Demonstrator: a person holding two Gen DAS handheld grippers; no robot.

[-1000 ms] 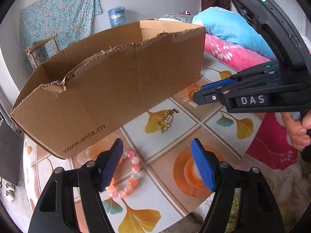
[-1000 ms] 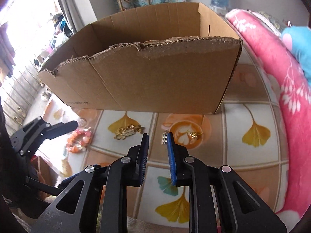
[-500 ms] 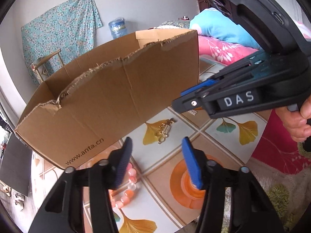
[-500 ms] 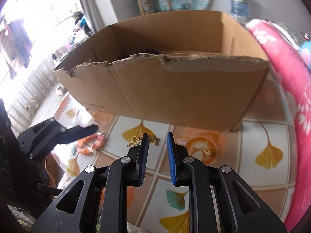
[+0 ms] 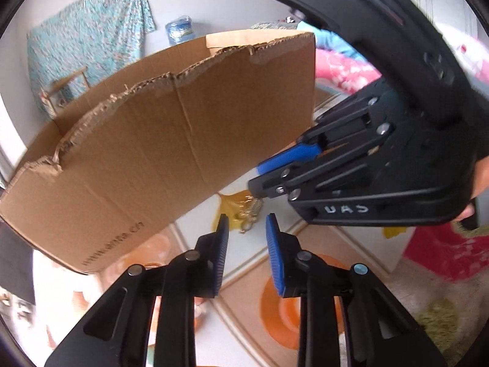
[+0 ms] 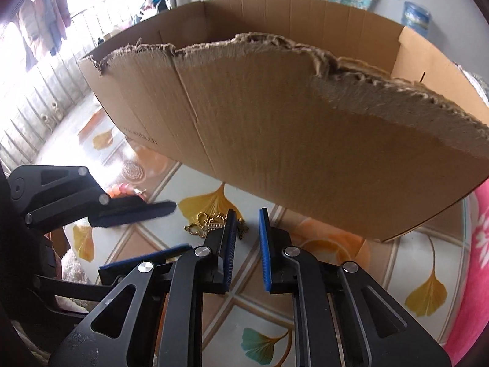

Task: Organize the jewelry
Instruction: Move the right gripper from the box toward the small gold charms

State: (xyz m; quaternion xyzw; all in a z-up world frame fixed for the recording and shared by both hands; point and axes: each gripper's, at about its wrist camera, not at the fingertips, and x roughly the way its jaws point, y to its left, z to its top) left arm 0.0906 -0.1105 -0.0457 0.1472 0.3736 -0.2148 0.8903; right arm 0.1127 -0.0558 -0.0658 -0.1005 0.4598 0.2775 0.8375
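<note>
A big cardboard box (image 5: 171, 140) with a ragged, torn top edge stands on the bench (image 6: 336, 312), whose cover is printed with ginkgo leaves and orange rounds. On the near side of the box, on a yellow leaf, lies a small heap of gold jewelry (image 6: 211, 223), chain links and little charms tangled together. Both tools hang over it. The left hand-held gripper (image 5: 246, 238) points down at the heap from the near side, its blue-padded jaws closing with a gap between them and nothing held; the gold pieces show just beyond its tips. The right hand-held gripper (image 6: 247, 235) comes in from the right, a person's hand (image 5: 478, 183) wrapped round its handle, and its jaws are closing too, narrow but not yet together, with nothing between the pads. In its own view the left pad covers part of the heap, and I cannot tell whether it touches the gold. Further left on the bench, near the box's left corner, a bracelet of orange and pink beads (image 6: 122, 190) shows partly behind the left tool. Pink bedding (image 6: 476, 263) runs along the right side, and at the far wall hangs a blue flowered cloth (image 5: 88, 30) with a wooden chair (image 5: 65, 91) before it and a water bottle (image 5: 180, 32) beside it.
</note>
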